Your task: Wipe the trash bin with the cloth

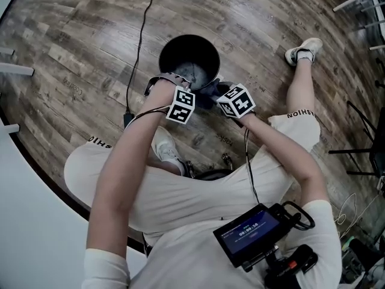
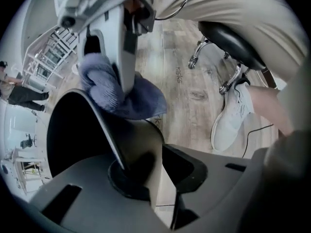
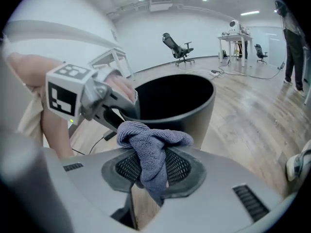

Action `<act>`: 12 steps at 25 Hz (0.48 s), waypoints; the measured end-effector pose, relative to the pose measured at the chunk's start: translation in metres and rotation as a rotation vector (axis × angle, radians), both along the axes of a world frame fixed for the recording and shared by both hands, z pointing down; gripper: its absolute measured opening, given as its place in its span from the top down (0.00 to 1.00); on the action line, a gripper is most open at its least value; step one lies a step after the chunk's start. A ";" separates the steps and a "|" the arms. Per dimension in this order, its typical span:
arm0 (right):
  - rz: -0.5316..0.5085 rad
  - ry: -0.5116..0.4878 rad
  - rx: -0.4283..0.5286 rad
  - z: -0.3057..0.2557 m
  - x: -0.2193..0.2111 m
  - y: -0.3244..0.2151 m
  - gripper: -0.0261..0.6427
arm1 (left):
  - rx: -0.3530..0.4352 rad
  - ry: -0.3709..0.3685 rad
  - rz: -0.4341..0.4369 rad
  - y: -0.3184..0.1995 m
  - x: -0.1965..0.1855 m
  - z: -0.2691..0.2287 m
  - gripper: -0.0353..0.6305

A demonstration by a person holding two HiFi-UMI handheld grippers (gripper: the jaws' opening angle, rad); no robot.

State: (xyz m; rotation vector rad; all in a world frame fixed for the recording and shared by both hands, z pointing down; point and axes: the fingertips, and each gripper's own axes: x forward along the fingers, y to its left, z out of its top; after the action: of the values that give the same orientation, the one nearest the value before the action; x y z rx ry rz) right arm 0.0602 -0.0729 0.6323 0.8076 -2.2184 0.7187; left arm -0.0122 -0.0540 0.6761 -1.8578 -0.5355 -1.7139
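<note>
Clamps the cloth (image 3: 151, 144) in the right gripper (image 3: 154, 183), the bin (image 3: 197, 113) just ahead of the tips. Straddles its rim (image 2: 99, 130) with the left gripper (image 2: 158, 178), jaws slack.

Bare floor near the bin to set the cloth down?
Free: floor beyond the trash bin, and right of it up to the shoe; also the wide stretch left of the cable. Crowded: bin's near side, with left tool, right tool, cloth, person's legs.

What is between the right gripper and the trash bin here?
The cloth. It is pinched in the right gripper and bunched between that gripper and the trash bin. The left gripper view shows it at the bin's rim.
</note>
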 end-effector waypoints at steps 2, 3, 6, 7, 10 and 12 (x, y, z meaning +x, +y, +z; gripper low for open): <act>-0.012 0.013 -0.003 -0.018 -0.004 -0.001 0.80 | 0.009 -0.002 0.006 -0.002 0.000 0.000 0.86; -0.014 0.023 -0.014 -0.020 -0.006 -0.001 0.80 | 0.013 -0.006 0.012 -0.002 0.000 0.001 0.86; -0.005 0.035 -0.047 -0.009 -0.008 0.001 0.80 | 0.015 -0.009 0.027 -0.001 0.002 0.001 0.86; -0.002 0.037 -0.059 0.000 -0.009 0.001 0.80 | 0.014 -0.006 0.029 0.000 0.002 0.001 0.86; 0.002 0.058 -0.109 0.040 -0.012 0.001 0.80 | 0.012 0.009 0.021 0.000 0.004 0.001 0.86; -0.001 0.089 -0.141 0.073 -0.012 0.000 0.80 | 0.009 0.018 0.012 -0.001 0.008 0.001 0.86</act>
State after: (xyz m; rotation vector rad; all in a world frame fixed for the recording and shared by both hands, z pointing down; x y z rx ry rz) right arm 0.0479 -0.0730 0.7053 0.7529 -2.0631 0.8131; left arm -0.0046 -0.0548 0.6770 -1.8586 -0.5298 -1.6872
